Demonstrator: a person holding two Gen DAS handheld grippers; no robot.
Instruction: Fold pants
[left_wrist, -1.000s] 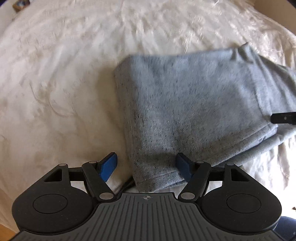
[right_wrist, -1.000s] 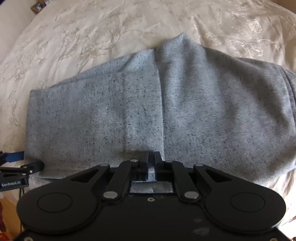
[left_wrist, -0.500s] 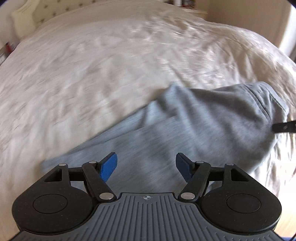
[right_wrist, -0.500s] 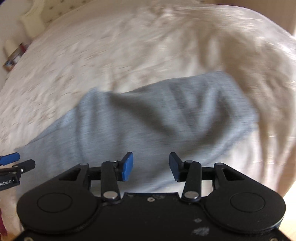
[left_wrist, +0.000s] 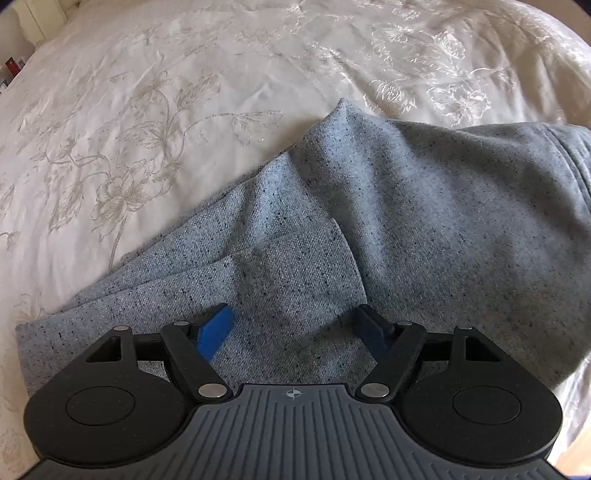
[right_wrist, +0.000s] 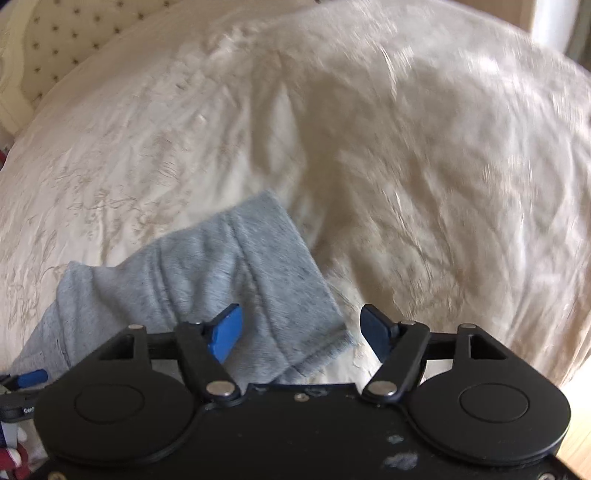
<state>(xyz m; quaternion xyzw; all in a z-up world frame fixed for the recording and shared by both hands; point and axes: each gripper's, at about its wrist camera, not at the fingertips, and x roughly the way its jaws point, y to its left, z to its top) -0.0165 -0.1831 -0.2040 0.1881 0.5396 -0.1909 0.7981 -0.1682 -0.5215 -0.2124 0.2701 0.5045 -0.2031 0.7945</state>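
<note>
Both claws released, jaws just opened wider, nothing gripped: left gripper (left_wrist: 293, 326) over folded pants (left_wrist: 424, 236), right gripper (right_wrist: 301, 330) at their edge. You next pinch the pants' corner edges evenly.

My left tool (left_wrist: 293, 326): wide open, just opened more, pointing down | my right tool (right_wrist: 301, 328): just opened wide, holding nothing

- Soft daylight fills the room, and the embroidered bedspread (left_wrist: 221, 110) gleams with pale glare along its far side.
- The left wrist view is crisp.
- The right wrist view smears the bedspread with motion blur.
- Both views bow at the edges, corners dark.
</note>
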